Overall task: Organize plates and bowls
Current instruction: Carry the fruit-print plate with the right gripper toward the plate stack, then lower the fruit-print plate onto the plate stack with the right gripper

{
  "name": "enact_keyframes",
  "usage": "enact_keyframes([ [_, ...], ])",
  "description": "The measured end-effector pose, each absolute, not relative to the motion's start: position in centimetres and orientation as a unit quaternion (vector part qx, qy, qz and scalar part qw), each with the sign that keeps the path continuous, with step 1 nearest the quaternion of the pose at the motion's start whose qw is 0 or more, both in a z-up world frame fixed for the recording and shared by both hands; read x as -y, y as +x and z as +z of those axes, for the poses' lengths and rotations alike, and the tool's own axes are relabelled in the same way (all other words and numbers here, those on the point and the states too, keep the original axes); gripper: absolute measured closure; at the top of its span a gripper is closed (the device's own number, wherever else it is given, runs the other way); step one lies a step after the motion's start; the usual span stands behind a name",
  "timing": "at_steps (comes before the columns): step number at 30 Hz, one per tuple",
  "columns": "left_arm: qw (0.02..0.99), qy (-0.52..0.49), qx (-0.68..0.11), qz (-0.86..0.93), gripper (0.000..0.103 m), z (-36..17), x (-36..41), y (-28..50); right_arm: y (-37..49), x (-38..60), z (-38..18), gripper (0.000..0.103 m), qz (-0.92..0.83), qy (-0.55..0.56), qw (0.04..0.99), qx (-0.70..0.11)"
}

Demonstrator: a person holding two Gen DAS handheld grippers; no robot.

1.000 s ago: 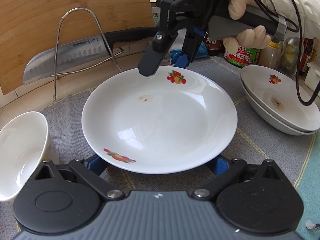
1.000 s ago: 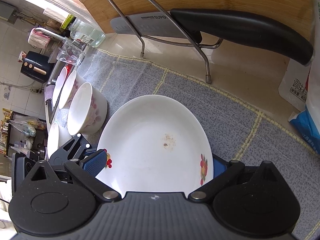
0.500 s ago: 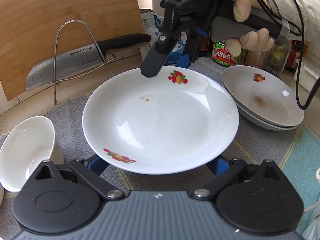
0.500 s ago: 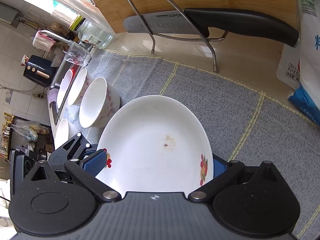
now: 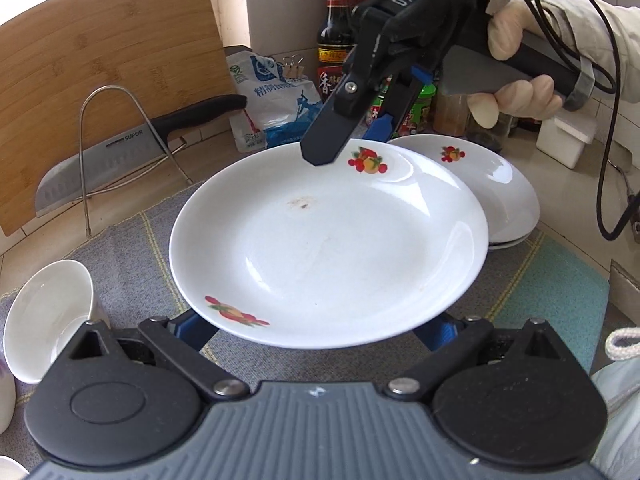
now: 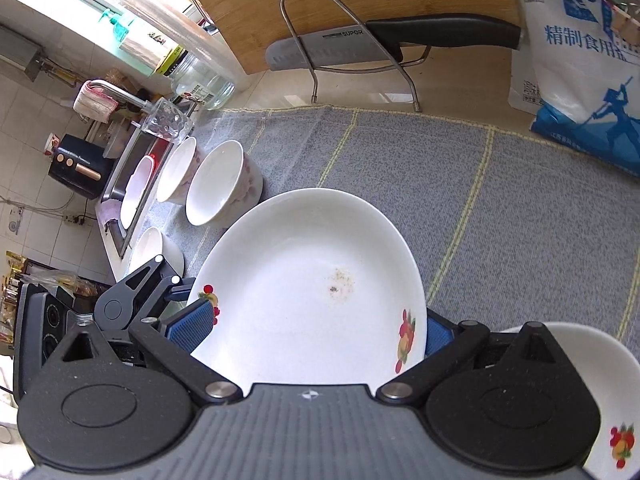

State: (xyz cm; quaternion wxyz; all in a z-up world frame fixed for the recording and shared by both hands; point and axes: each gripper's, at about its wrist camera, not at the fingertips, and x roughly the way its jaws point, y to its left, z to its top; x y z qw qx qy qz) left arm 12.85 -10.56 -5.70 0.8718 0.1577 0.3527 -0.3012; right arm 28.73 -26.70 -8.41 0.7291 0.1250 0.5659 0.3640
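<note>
A white plate with fruit decals (image 5: 328, 248) is held above the grey mat between both grippers. My left gripper (image 5: 316, 330) holds its near rim; its fingers sit under the rim, wide apart. My right gripper (image 5: 352, 140) grips the far rim from above. In the right wrist view the same plate (image 6: 308, 292) fills the space between the blue pads (image 6: 190, 320). A stack of matching plates (image 5: 496, 196) lies just right of and behind the held plate, also showing at the right wrist view's corner (image 6: 600, 400). Several white bowls (image 6: 220, 180) stand at the mat's left end.
A knife in a wire rack (image 5: 120, 152) leans against a wooden board (image 5: 100, 60) at the back. A salt bag (image 5: 272, 108), sauce bottles (image 5: 334, 32) and jars stand behind the plates. One bowl (image 5: 48, 316) sits at the left. A sink (image 6: 132, 168) lies beyond the bowls.
Both grippers have carried the plate to the right, toward the stack of plates; the stack now sits partly behind the plate's right rim. The bowl and knife rack have slid left in view.
</note>
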Motion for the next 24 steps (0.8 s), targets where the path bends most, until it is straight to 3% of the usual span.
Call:
enact_keyframes([
  [24, 0.819, 0.211, -0.334, -0.417, 0.003, -6.9, 17.6, 13.3, 21.8, 37.0, -9.0, 0.000, 0.255, 0.197, 0.779, -0.537],
])
